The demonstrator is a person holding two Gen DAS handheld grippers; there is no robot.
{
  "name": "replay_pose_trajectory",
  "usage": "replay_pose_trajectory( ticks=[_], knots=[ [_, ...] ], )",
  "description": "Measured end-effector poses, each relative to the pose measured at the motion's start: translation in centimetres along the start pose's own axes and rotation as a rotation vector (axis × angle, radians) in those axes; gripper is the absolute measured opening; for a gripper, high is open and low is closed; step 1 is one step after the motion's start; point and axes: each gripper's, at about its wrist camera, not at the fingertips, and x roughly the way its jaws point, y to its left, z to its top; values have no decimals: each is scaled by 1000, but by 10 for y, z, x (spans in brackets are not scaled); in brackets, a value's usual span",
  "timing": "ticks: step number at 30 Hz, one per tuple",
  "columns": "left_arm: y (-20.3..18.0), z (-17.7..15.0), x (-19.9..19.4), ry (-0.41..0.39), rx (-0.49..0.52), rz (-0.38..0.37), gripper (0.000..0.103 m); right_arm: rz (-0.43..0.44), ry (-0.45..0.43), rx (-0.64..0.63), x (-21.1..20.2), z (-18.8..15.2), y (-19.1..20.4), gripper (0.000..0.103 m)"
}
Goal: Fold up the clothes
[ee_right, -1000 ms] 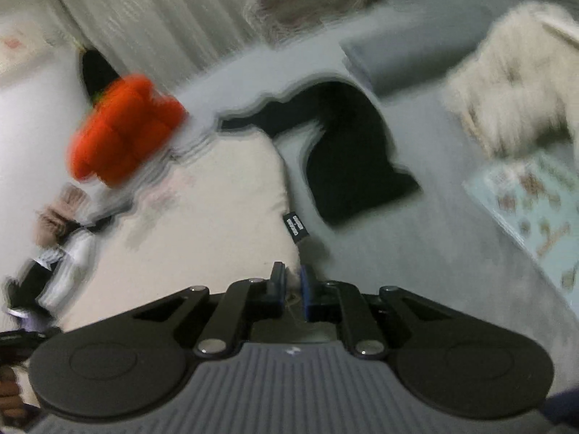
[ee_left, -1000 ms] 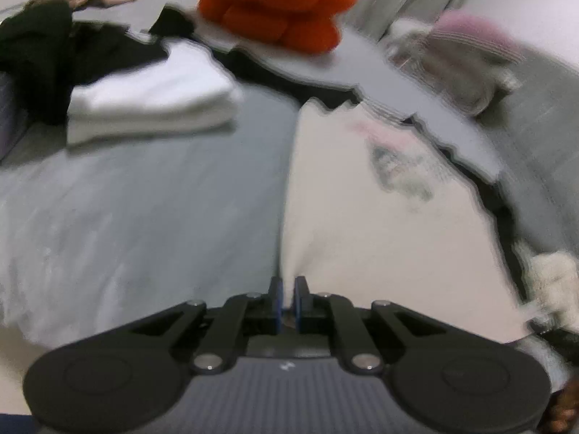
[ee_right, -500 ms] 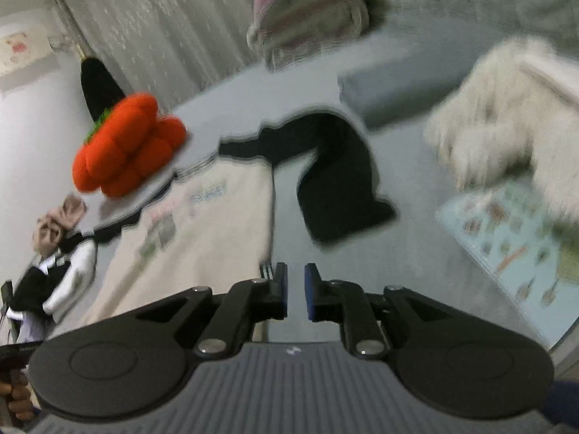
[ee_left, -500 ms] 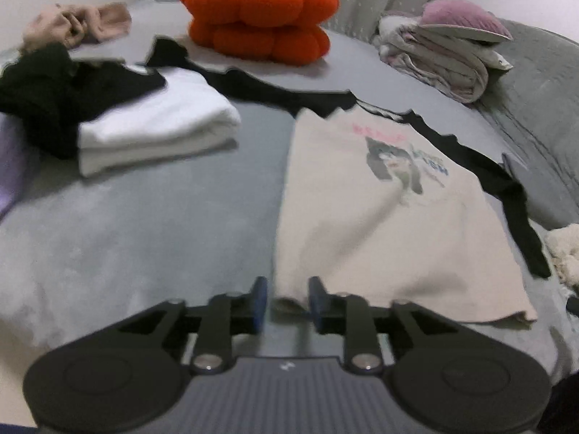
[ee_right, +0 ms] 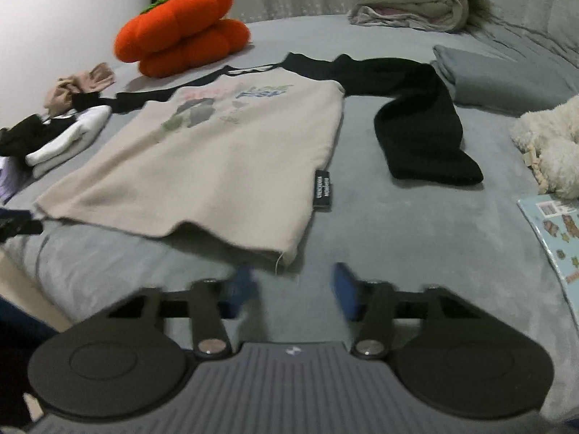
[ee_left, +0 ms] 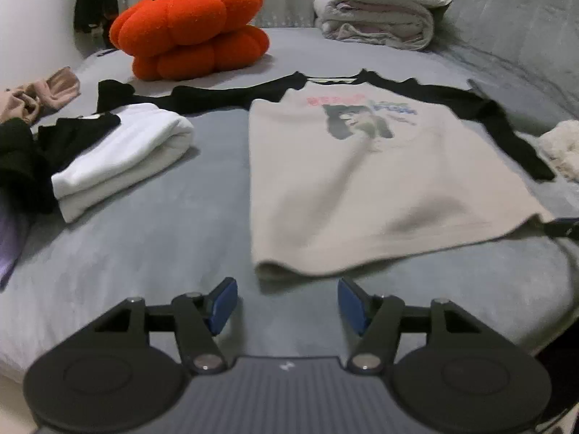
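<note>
Raglan shirt point(ee_left: 365, 181) flat on bed point(ee_left: 163, 253). Left tongs point(ee_left: 287, 302), right tongs point(ee_right: 293, 287) just opening, empty, hem at 12 o'clock.

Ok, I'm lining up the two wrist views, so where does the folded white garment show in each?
Left wrist: folded white garment at left of centre, left of the beige shirt.
Right wrist: folded white garment small at the far left edge, left of the beige shirt.
Shared landmark: orange pumpkin cushion behind both.
</note>
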Motion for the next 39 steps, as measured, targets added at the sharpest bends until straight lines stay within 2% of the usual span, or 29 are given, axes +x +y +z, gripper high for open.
replay_pose_trajectory(
  ticks=[1,3,4,6,8,9,13,14,15,17,20,23,26,28,29,30,35,39],
  knots=[
    [1,2,4,2,-3,14,54,0,-12,16,1,2,-3,27],
    [5,4,9,6,-25,1,43,20,-36,73,1,4,-10,18],
    [6,5,10,7,-36,-6,39,32,-48,102,0,5,-13,18],
    [10,6,11,0,-64,-14,19,46,-68,152,-2,7,-17,18],
    [13,8,11,-8,-92,-19,8,48,-84,202,-2,8,-22,12],
    [16,8,8,-18,-111,-33,8,52,-95,223,-2,9,-23,9],
    [22,7,2,-36,-148,-51,11,78,-140,300,-8,12,-27,8],
    [22,7,3,-30,-156,-48,15,81,-149,323,-9,12,-29,8],
    [22,6,5,-24,-160,-44,25,88,-160,352,-10,13,-32,8],
    [20,7,7,-15,-131,-30,36,102,-179,403,-12,14,-38,8],
    [16,9,8,-25,-87,-24,37,77,-199,411,-14,18,-41,8],
    [18,12,10,-25,-92,-29,37,62,-216,412,-15,22,-43,8],
    [19,11,2,-38,-97,-69,37,61,-232,420,-15,28,-48,8],
    [16,6,-2,-27,-79,-102,41,60,-233,418,-13,32,-51,8],
    [14,3,-2,-19,-66,-103,48,56,-229,413,-11,33,-51,8],
    [11,1,-2,-14,-44,-96,49,52,-224,407,-9,34,-51,8],
    [-1,2,4,-13,33,-61,48,47,-214,411,-2,36,-52,8],
    [5,12,12,-5,-14,-59,27,36,-213,400,0,37,-50,8]
  ],
)
